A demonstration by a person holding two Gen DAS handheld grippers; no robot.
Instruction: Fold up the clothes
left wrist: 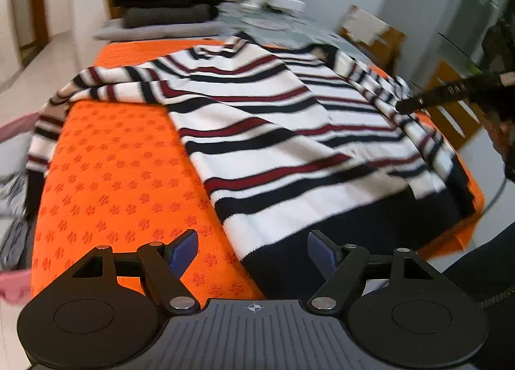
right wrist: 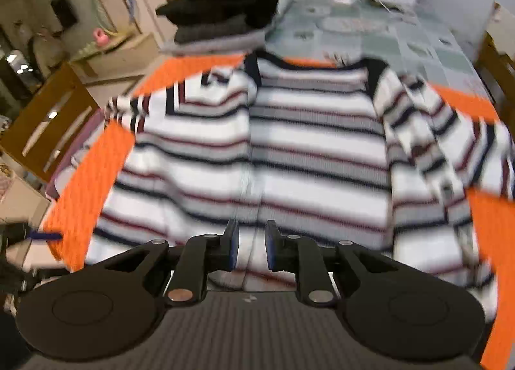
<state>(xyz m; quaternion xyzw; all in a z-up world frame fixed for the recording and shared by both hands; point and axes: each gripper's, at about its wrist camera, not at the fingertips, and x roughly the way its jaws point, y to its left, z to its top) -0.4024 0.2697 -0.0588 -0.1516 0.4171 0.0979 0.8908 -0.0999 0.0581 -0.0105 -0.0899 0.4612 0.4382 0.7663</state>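
While the striped sweater (left wrist: 273,132) lies spread on the orange mat (left wrist: 112,183), I hold my left gripper (left wrist: 252,249) at its 6 o'clock hem, jaws wide apart; right gripper (right wrist: 251,249) hovers above, jaws narrowly apart, empty.

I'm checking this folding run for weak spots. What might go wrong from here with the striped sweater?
1. The left sleeve hangs over the edge of the orange mat; its weight may drag the striped sweater sideways during a fold.
2. Both views are motion-blurred, so the right gripper, narrowly open above the body, might pinch the wrong layer.
3. The stack of folded dark clothes sits just behind the collar; a swung sleeve might knock it.
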